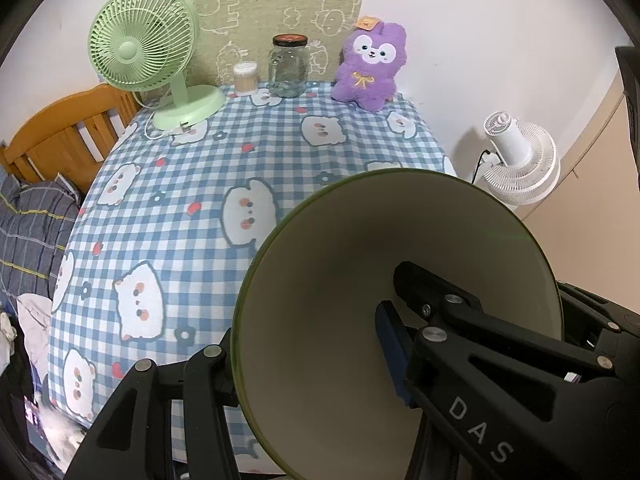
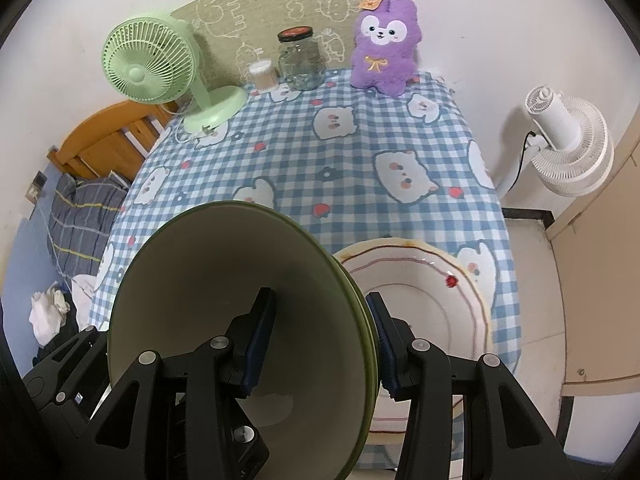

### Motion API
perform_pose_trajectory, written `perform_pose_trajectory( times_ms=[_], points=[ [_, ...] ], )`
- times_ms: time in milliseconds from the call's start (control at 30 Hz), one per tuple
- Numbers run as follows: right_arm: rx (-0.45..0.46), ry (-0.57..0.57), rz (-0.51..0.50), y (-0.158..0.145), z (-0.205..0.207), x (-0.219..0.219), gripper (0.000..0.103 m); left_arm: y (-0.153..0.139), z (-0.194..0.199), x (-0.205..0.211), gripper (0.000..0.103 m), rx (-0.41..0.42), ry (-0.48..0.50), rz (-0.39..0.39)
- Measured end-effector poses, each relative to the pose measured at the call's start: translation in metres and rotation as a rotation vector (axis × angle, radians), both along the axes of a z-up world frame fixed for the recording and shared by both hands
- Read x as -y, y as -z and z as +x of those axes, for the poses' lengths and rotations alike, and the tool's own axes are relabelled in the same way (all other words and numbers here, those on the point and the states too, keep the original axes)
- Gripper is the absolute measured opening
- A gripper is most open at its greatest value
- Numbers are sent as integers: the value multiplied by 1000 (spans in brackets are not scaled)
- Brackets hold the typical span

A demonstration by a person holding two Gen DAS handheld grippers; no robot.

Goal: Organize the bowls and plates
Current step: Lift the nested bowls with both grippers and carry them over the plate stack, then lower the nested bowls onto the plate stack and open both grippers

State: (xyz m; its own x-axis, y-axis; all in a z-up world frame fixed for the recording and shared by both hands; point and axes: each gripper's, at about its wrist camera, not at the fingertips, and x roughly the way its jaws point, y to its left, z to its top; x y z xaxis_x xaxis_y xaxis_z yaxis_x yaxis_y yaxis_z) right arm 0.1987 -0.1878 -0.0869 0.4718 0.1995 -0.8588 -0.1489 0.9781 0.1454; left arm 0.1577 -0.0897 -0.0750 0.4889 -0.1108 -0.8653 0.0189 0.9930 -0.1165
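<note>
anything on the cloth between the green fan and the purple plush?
Yes: along the back edge, a small cotton-swab tub and a lidded glass jar sit between green fan and purple plush. Both views show it.

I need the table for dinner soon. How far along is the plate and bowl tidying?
Nothing looks finished yet. In hand: the left gripper grips a green bowl, and the right gripper grips another green bowl. Left: nesting those bowls and dealing with the white plate on the checked tablecloth.

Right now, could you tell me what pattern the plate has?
White plate with red rings; right wrist view.
</note>
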Motion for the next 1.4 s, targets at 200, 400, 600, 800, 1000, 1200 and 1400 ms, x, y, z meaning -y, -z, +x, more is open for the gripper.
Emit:
perform_pose_trajectory(
  times_ms=[200,400,600,800,1000,1200,1400],
  points=[
    [-4,-8,-5,3,4,21,50,3,3,21,55,-4,-8,-5],
    [-14,-16,-4,10,9,39,50,9,7,39,55,-13,-18,-7],
    [-36,-23,-2,25,13,52,50,22,10,52,55,-34,-28,-7],
    [-74,-22,-7,45,19,62,50,40,14,62,55,-69,-27,-12],
    [-97,-18,-10,58,27,69,50,54,19,68,55,-90,-24,-18],
    [-119,-18,-20,68,33,74,50,65,24,72,55,-112,-28,-31],
    [-116,-21,-18,72,38,77,50,67,26,75,55,-101,-34,-21]
  ],
)
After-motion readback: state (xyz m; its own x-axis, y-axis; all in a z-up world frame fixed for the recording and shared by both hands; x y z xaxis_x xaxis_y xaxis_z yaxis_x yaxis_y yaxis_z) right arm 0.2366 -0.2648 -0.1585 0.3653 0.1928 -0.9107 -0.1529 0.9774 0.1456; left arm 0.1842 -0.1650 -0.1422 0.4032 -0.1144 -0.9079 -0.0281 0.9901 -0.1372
